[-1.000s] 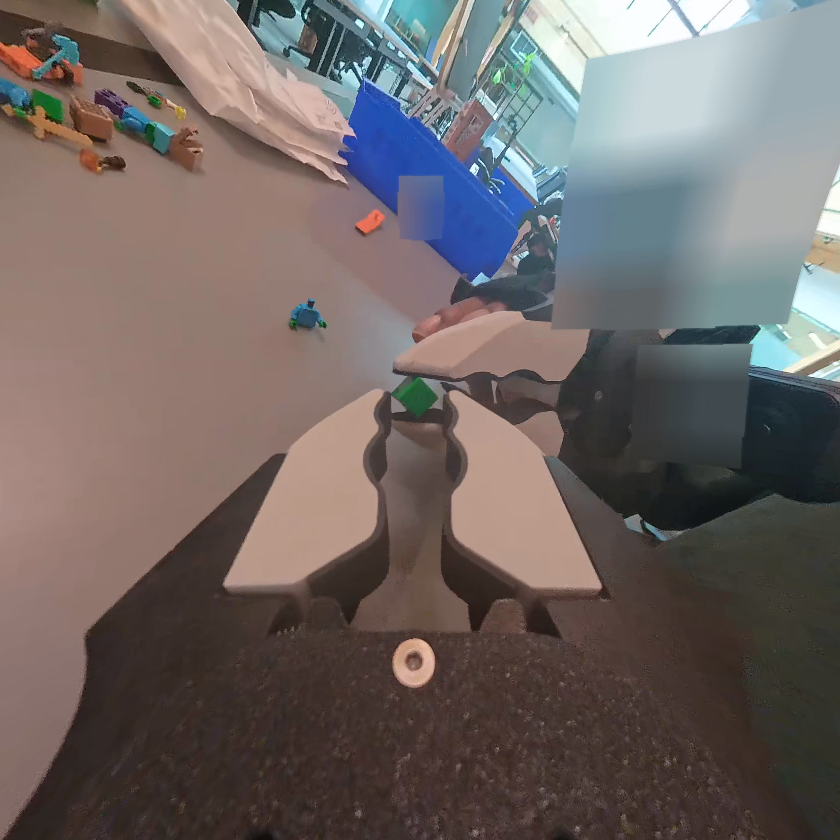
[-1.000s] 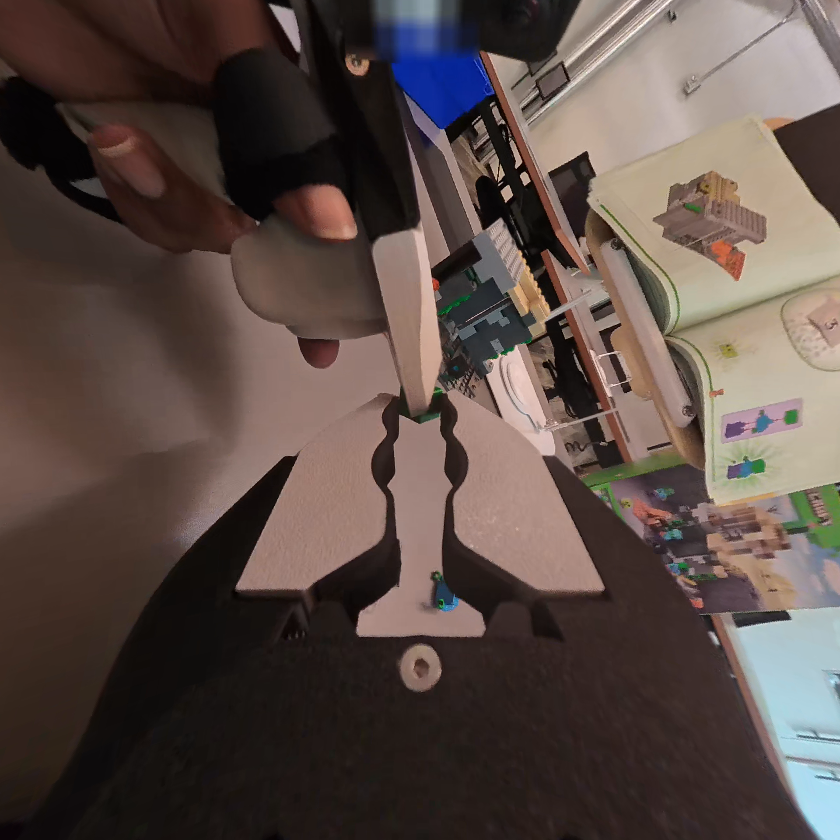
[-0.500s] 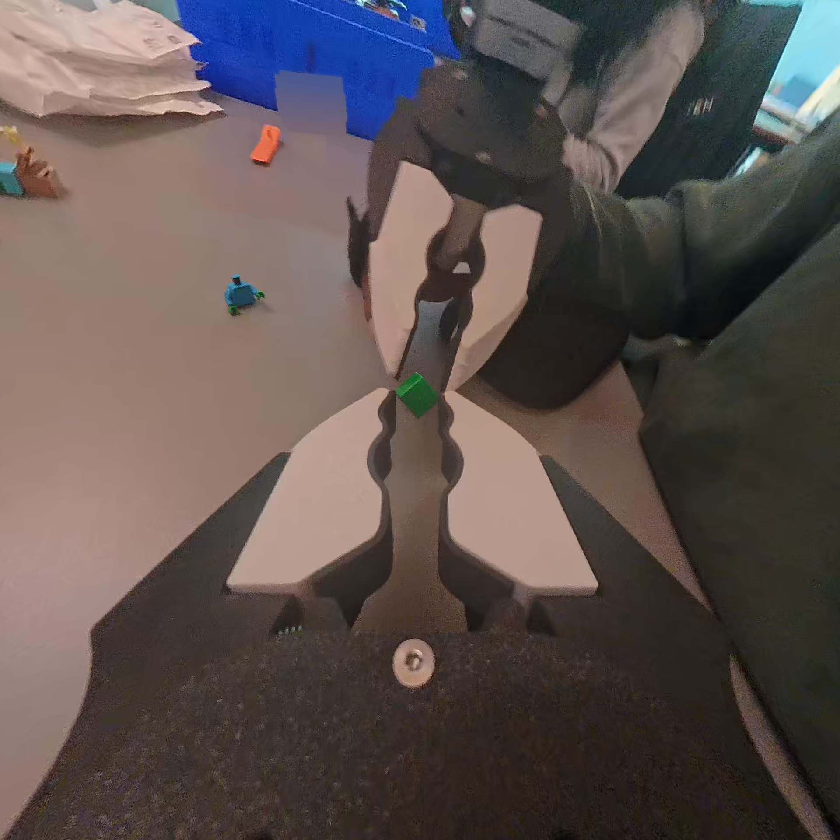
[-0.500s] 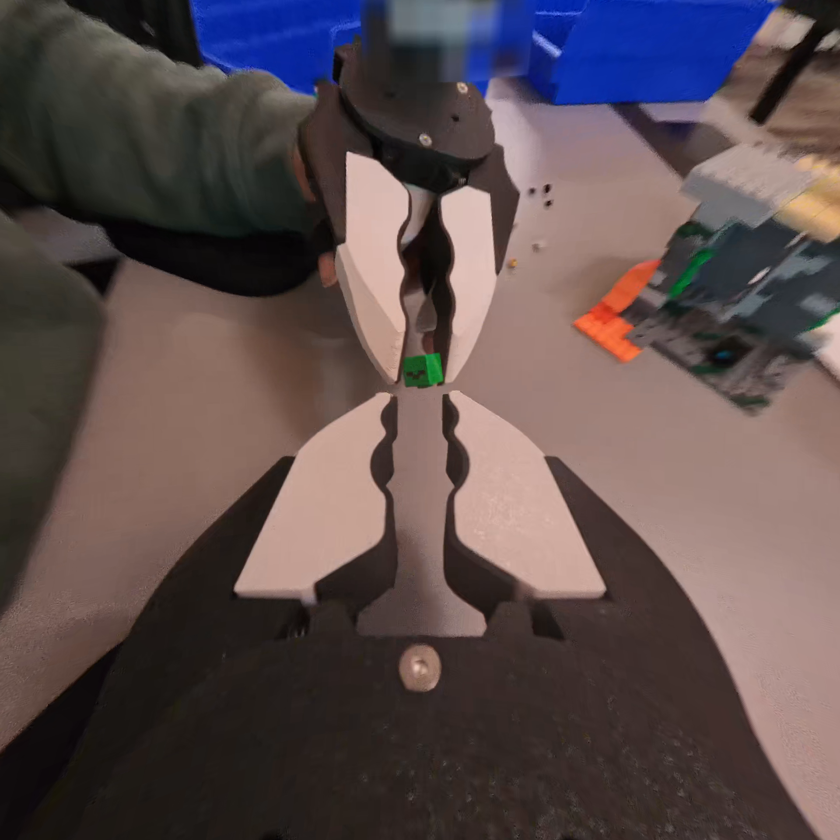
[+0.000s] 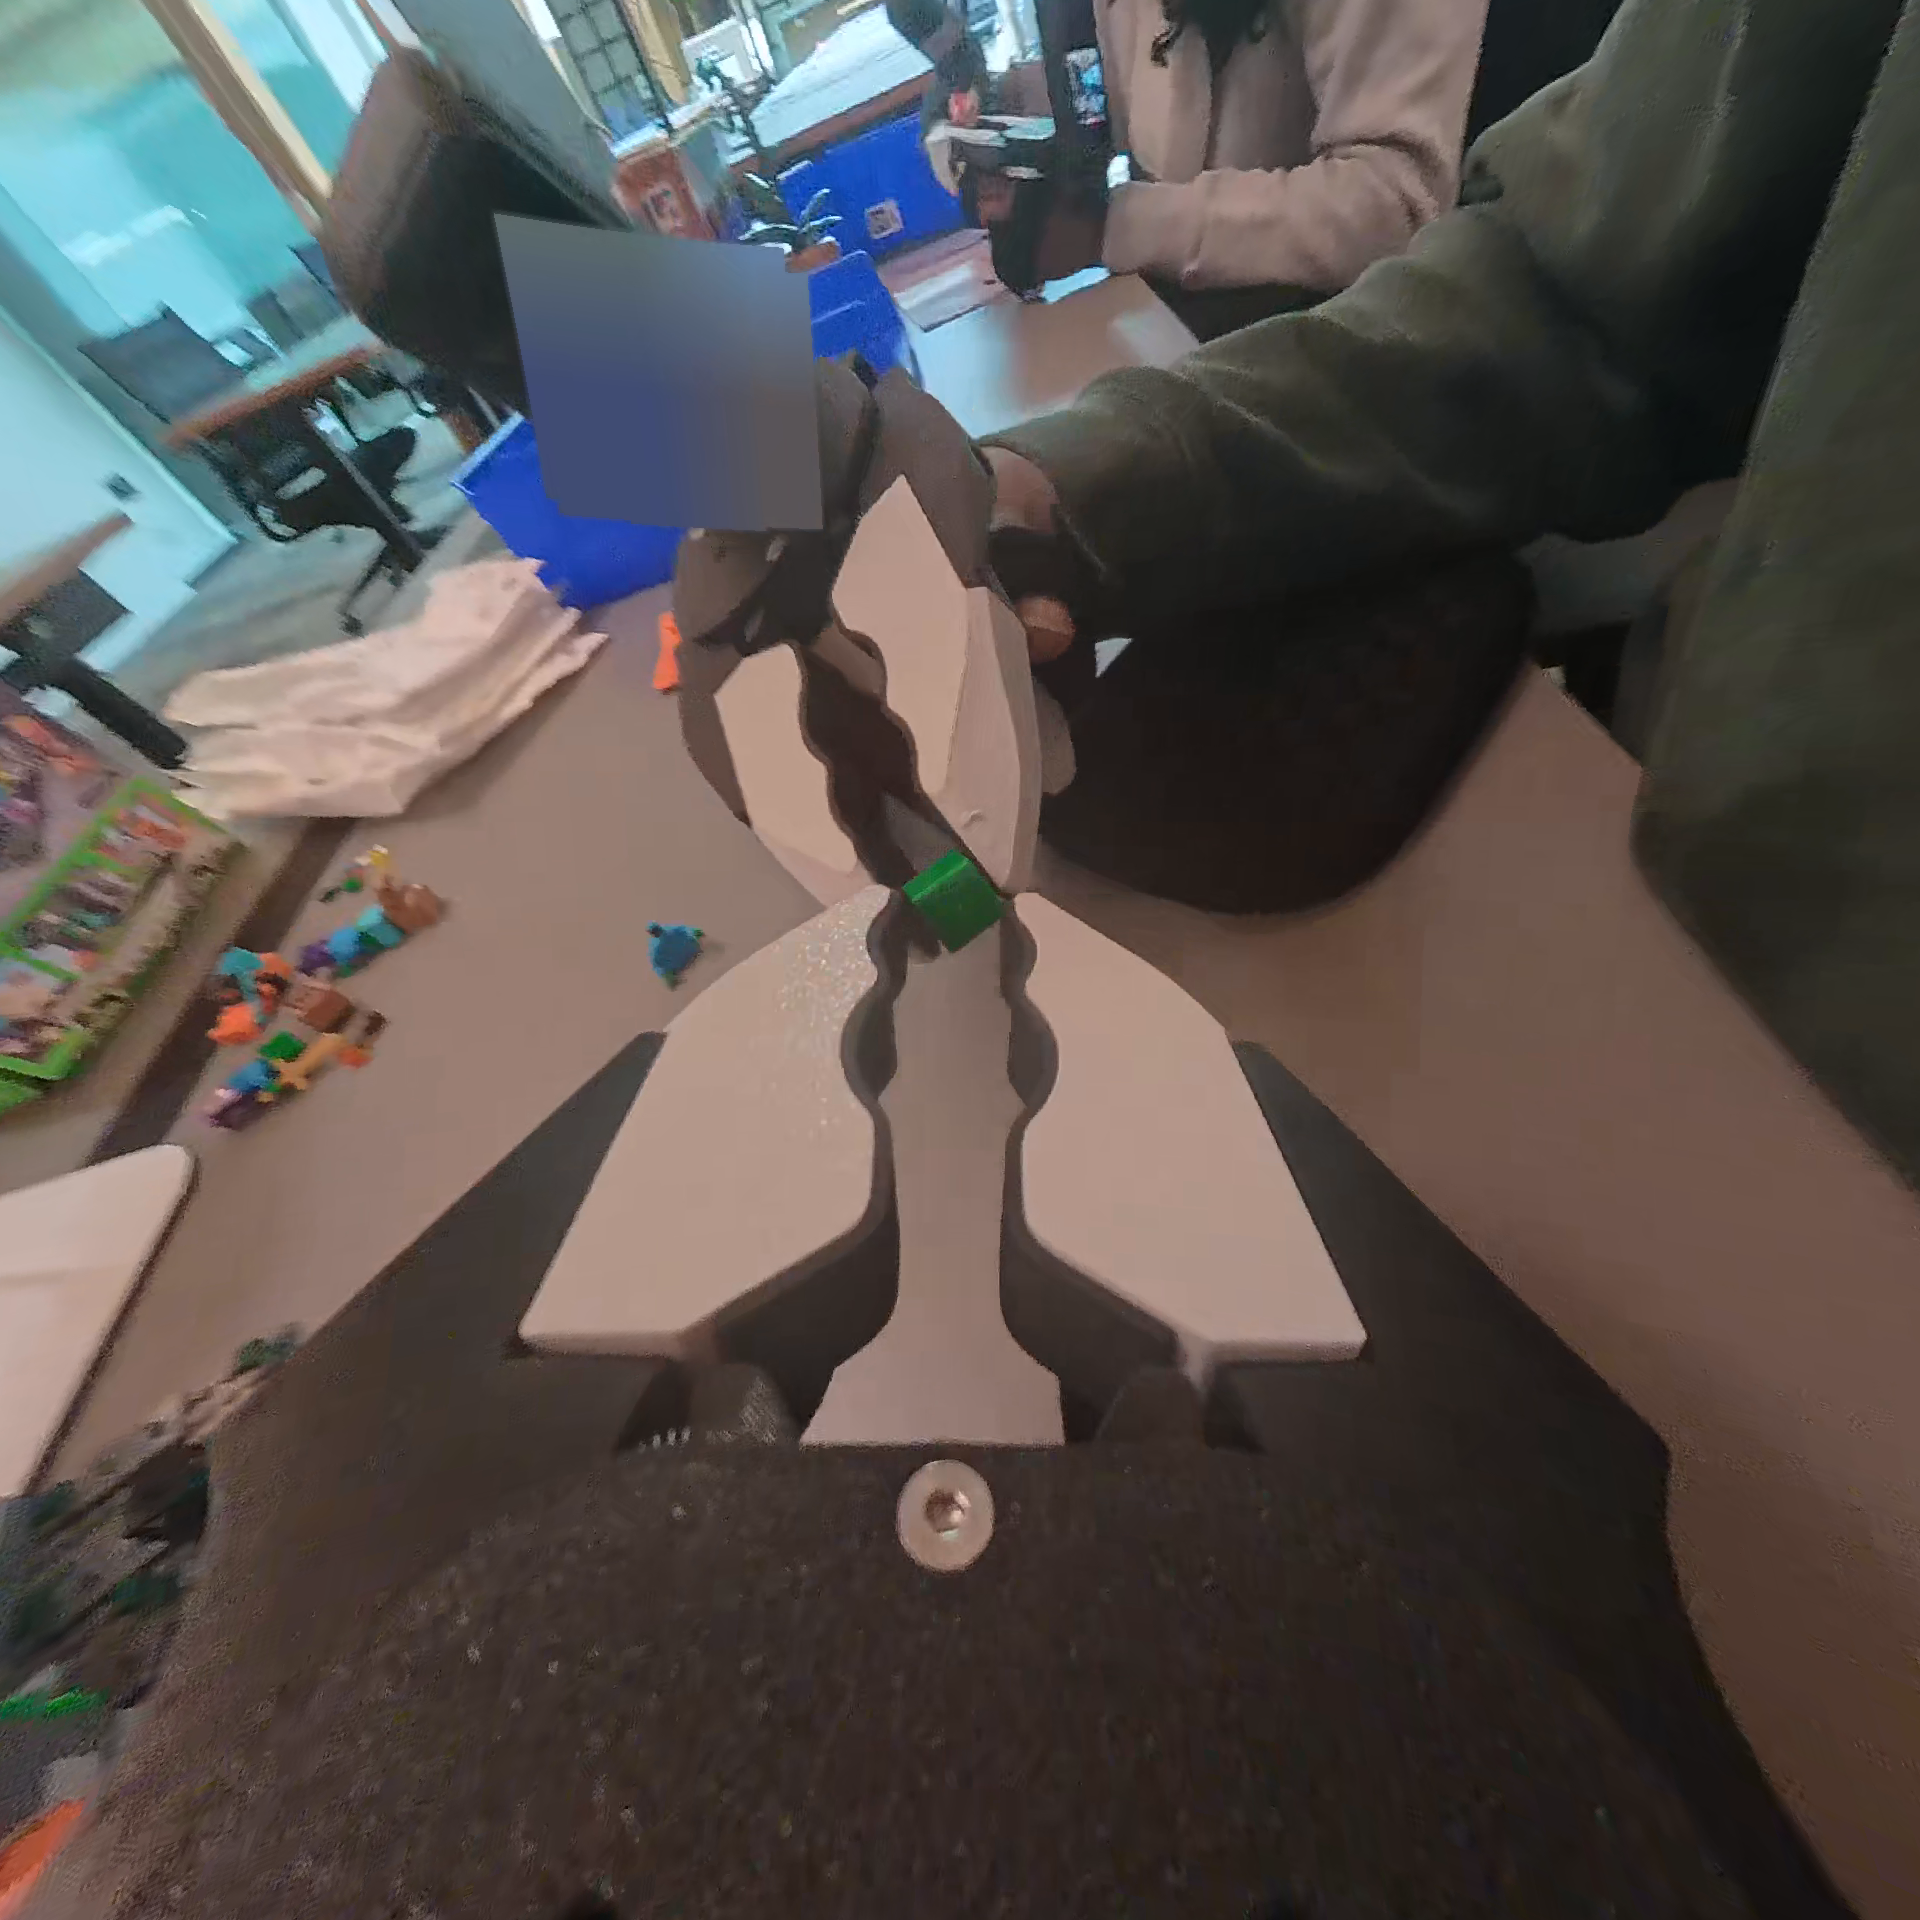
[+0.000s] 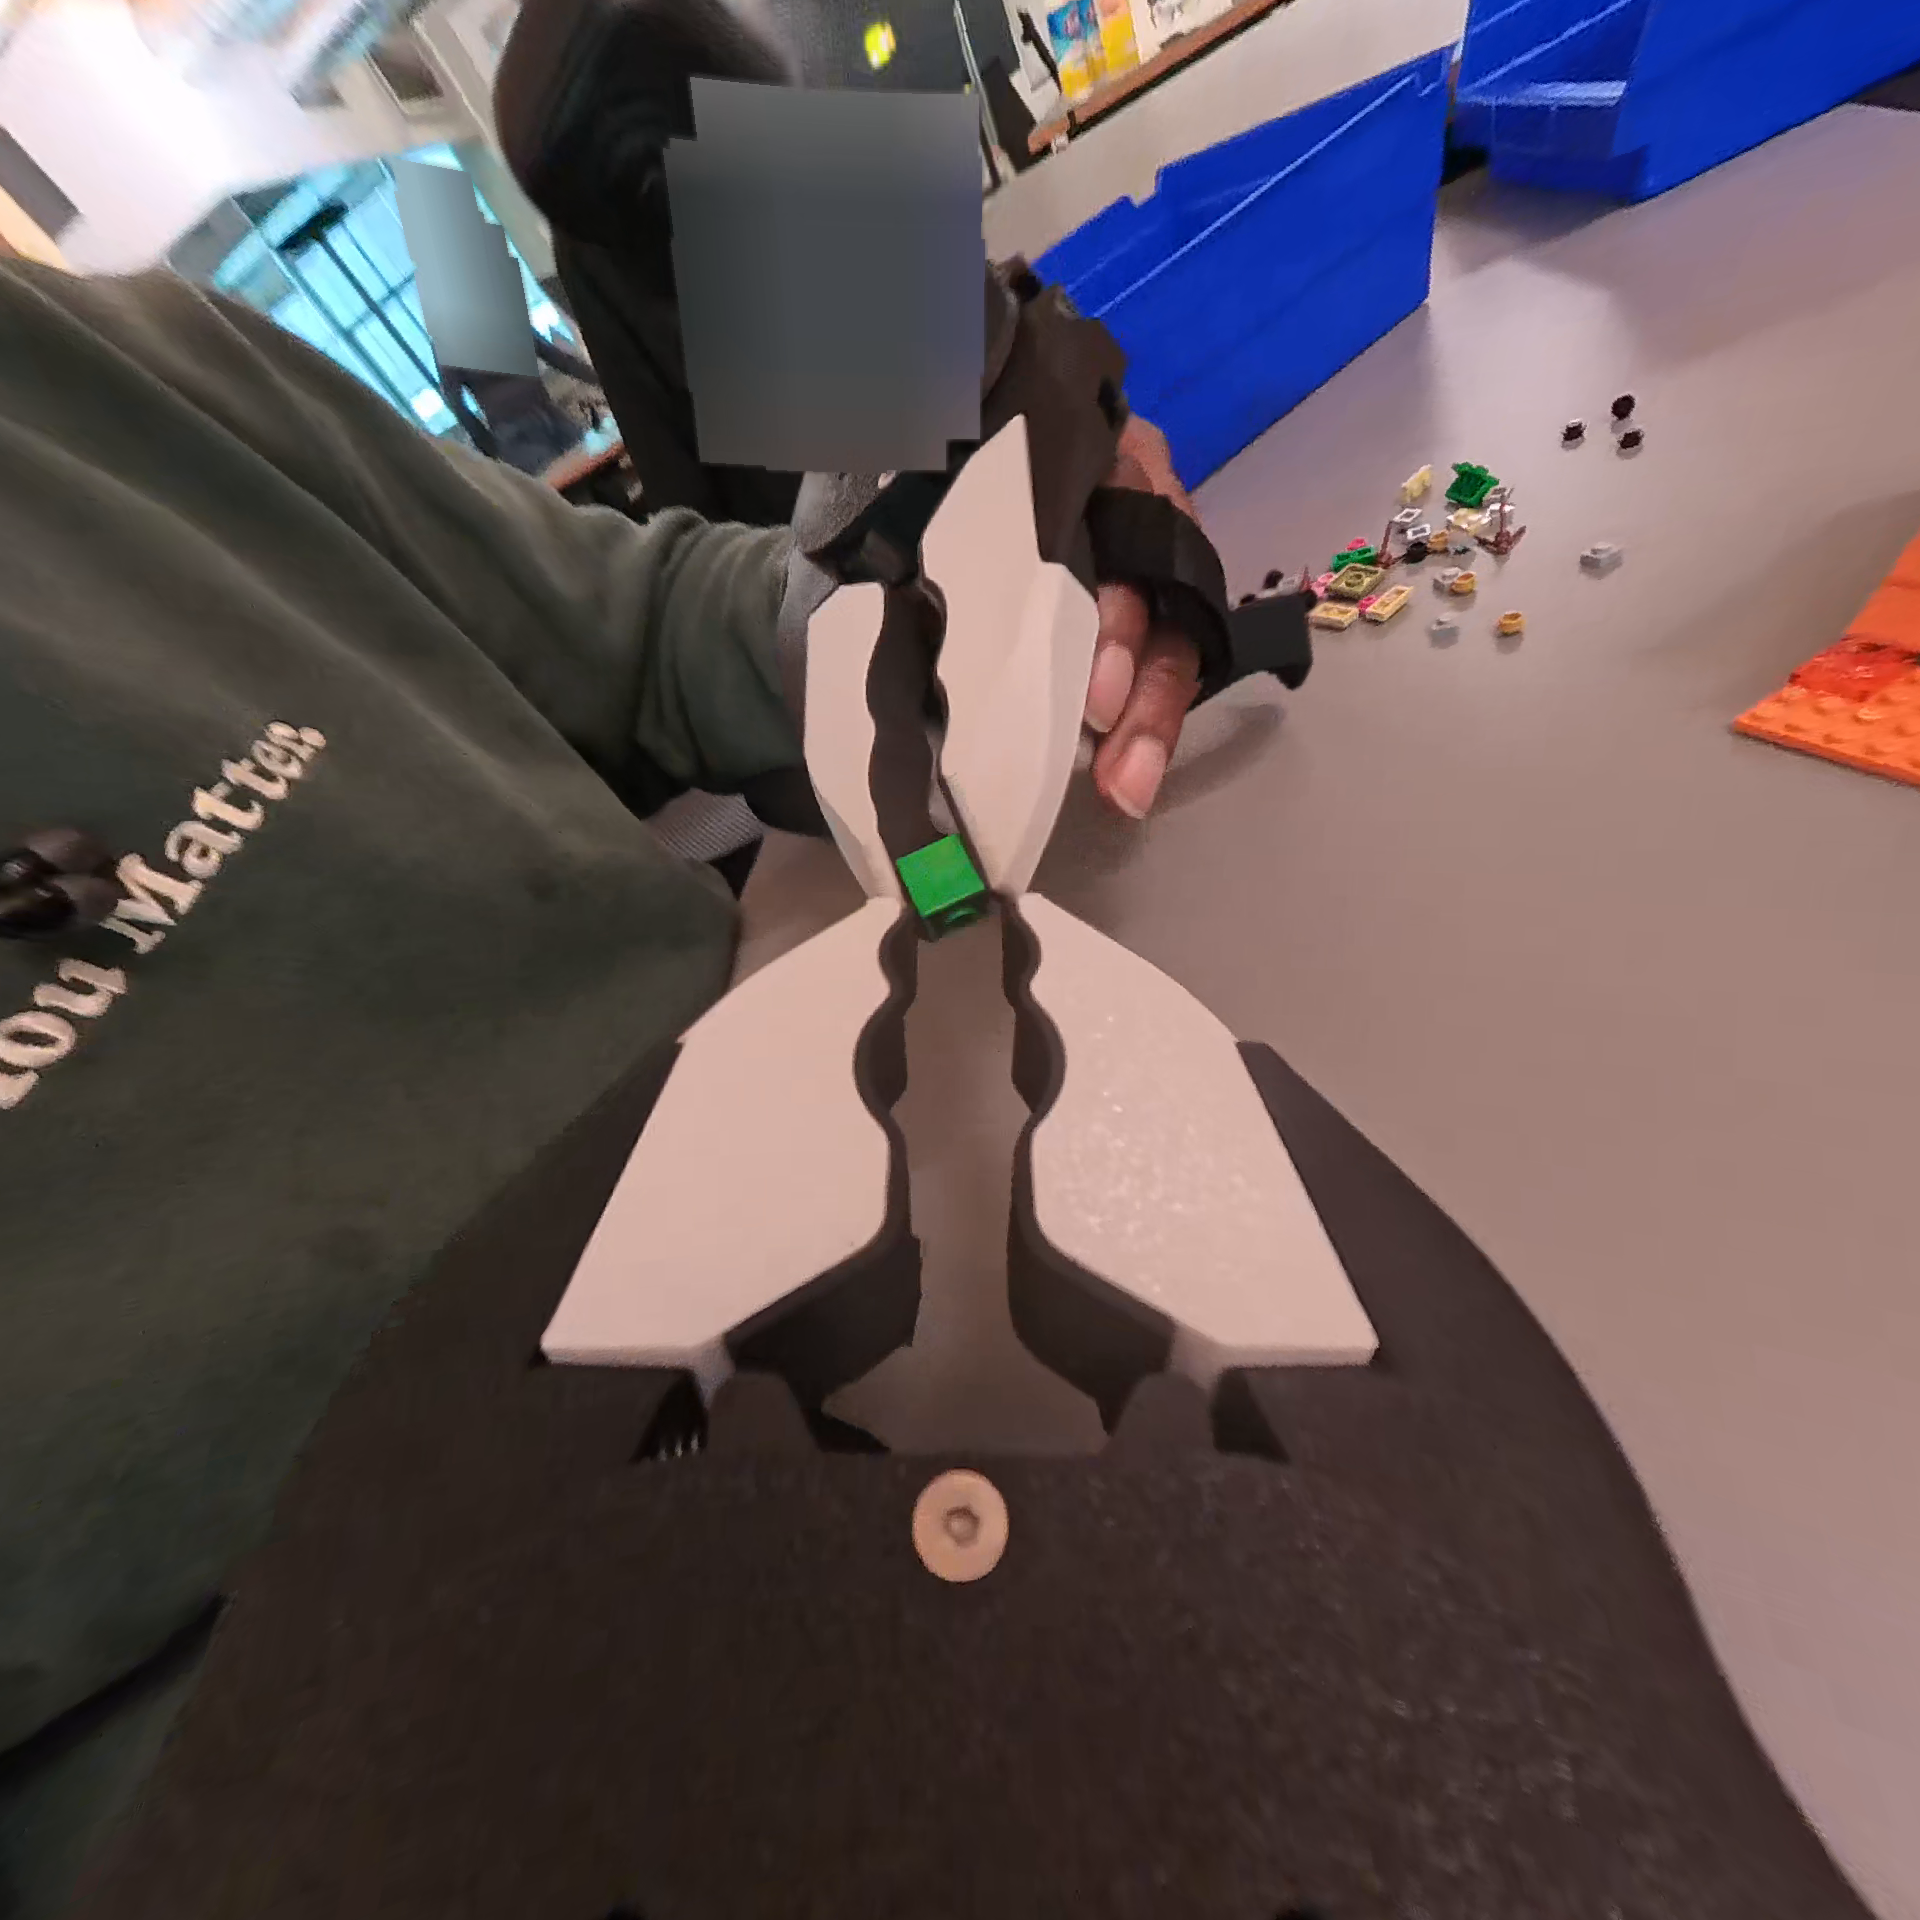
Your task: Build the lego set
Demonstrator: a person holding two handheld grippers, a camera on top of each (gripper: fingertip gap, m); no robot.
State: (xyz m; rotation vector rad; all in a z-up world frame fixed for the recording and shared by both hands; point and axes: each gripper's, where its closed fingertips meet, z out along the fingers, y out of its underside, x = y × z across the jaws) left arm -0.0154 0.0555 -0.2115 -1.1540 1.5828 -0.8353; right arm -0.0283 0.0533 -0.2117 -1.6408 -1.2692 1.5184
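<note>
Since the earlier frames, both views had swung: the white paper stack (image 5: 384,717) and scattered toy-brick figures (image 5: 301,997) were now seen at 9 o'clock of the left wrist view, and the two grippers stayed tip to tip around the green cube brick (image 5: 951,900). The brick was seen at the tips of the left gripper (image 5: 948,914), turned corner-on, near its left fingertip with some gap toward the right one; whether those pads pressed it could not be told. In the right wrist view the same brick (image 6: 940,879) was seen wedged between the far pads of the left gripper (image 6: 940,883), at 12 o'clock of the right gripper (image 6: 948,912), whose tips bracketed its lower edge; contact there could not be settled either. Both jaw pairs stood narrowly apart. Loose small bricks (image 6: 1434,561) and a blue bin (image 6: 1247,312) lay at 1 o'clock on the grey table (image 6: 1455,987), and an orange plate (image 6: 1860,707) at 3 o'clock. With no task stated, none was inferred.
</note>
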